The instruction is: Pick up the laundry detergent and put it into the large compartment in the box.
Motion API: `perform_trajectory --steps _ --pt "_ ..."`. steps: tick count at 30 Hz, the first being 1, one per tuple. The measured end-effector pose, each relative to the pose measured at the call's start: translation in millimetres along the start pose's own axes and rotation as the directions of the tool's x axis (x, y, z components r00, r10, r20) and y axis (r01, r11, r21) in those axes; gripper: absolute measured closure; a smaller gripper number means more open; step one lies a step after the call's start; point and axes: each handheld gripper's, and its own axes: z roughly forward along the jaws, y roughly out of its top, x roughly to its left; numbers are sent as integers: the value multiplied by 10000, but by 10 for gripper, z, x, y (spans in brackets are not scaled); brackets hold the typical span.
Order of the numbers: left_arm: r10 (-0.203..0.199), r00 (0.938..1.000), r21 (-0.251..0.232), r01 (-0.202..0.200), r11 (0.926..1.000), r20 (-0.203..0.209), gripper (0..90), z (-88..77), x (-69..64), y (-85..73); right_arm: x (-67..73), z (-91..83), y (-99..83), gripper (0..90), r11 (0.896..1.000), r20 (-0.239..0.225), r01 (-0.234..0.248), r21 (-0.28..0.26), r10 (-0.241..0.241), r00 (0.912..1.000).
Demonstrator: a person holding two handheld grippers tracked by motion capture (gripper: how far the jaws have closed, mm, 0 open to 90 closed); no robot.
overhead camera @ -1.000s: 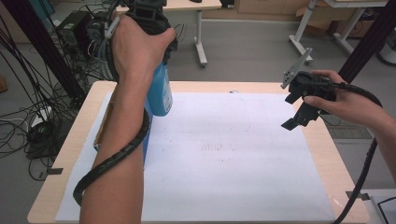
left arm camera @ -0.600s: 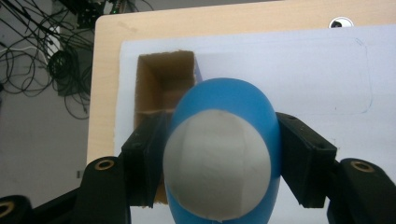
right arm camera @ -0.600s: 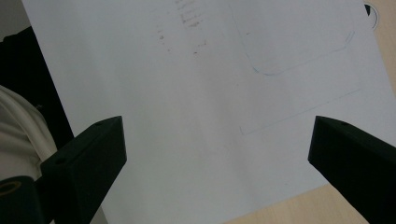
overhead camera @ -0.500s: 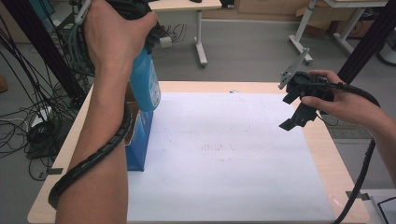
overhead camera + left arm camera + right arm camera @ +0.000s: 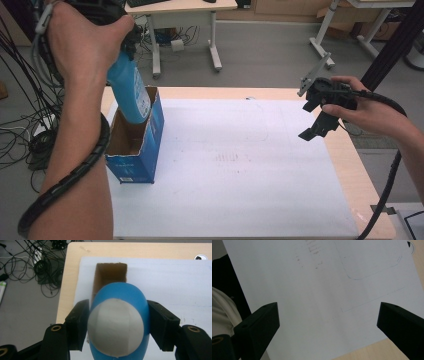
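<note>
A blue bottle [image 5: 127,92] with a pale grey bottom [image 5: 115,326] hangs upside down, its lower end inside an open blue cardboard box [image 5: 137,150] at the table's left. My left gripper [image 5: 117,325] is shut on the bottle, one jaw on each side of its body; in the high view the hand covers most of that gripper [image 5: 120,30]. My right gripper [image 5: 320,120] is held above the table's right side, open, with nothing between its jaws [image 5: 327,322].
A large white sheet [image 5: 240,165] covers most of the wooden table [image 5: 360,185]. Cables lie on the floor to the left [image 5: 20,135]. Desks stand beyond the table's far edge [image 5: 180,10].
My left gripper has lifted the blue bottle up out of the box, uncovering the box's open top. The right gripper has barely moved.
</note>
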Motion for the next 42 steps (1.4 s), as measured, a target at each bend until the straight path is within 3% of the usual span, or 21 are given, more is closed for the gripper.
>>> perform_trajectory --steps 6,20,42 --pt "-291 9991 133 295 9995 -315 387 76 96 -19 -6 7 6 45 10000 13 -47 18 47 10000" --pt "-607 9977 530 623 9966 -315 388 423 283 -65 -4 37 21 45 9999 21 -85 110 85 10000" --pt "-586 9982 1018 592 9930 -85 389 997 338 -178 -8 97 59 45 9995 -12 -143 269 143 9999"
